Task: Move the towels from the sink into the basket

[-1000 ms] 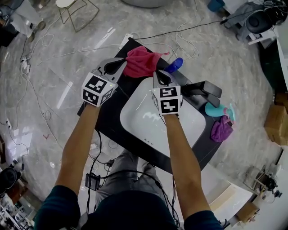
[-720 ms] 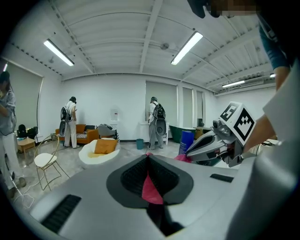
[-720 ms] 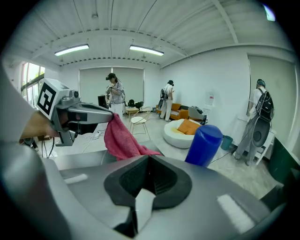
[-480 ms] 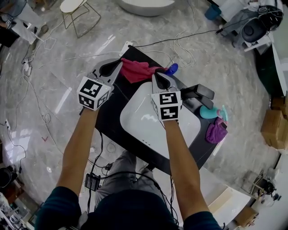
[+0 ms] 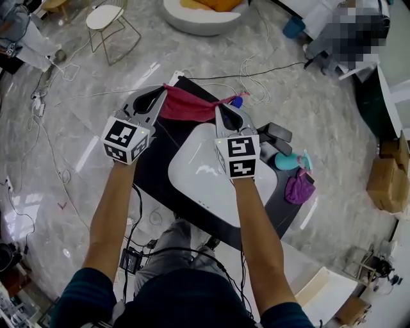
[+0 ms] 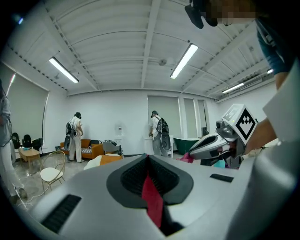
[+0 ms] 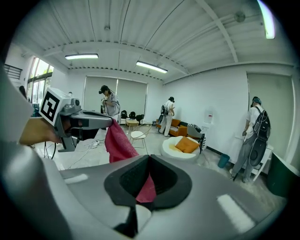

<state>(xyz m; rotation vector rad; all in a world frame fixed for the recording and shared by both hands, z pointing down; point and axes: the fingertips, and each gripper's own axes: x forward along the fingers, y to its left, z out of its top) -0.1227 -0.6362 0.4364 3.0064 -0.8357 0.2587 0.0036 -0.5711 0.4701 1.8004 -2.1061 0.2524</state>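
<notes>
Head view: you have lifted the red towel [image 5: 191, 106] clear of the white sink [image 5: 211, 174], and it now hangs stretched between your 2 grippers, no longer bunched as it was a second ago. The left gripper [image 5: 164, 93] pinches 1 end and the right gripper [image 5: 220, 109] the other, above the far side of the black counter [image 5: 154, 168]. That likely puts this towel at the carry stage, with the basket still to be reached. A purple towel [image 5: 297, 189] lies on the counter's right edge beside a teal item [image 5: 288, 160]; whether that is the basket is unclear.

Left gripper view: the jaws are clamped on a thin strip of red cloth, and the right gripper shows at the far right.

Right gripper view: the jaws are likewise closed on red cloth, which drapes down from the left gripper at the left.

Around you lie a marble floor [image 5: 77, 128] strewn with cables, a wire-framed chair [image 5: 106, 19], white walls, strip lights and standing people.
</notes>
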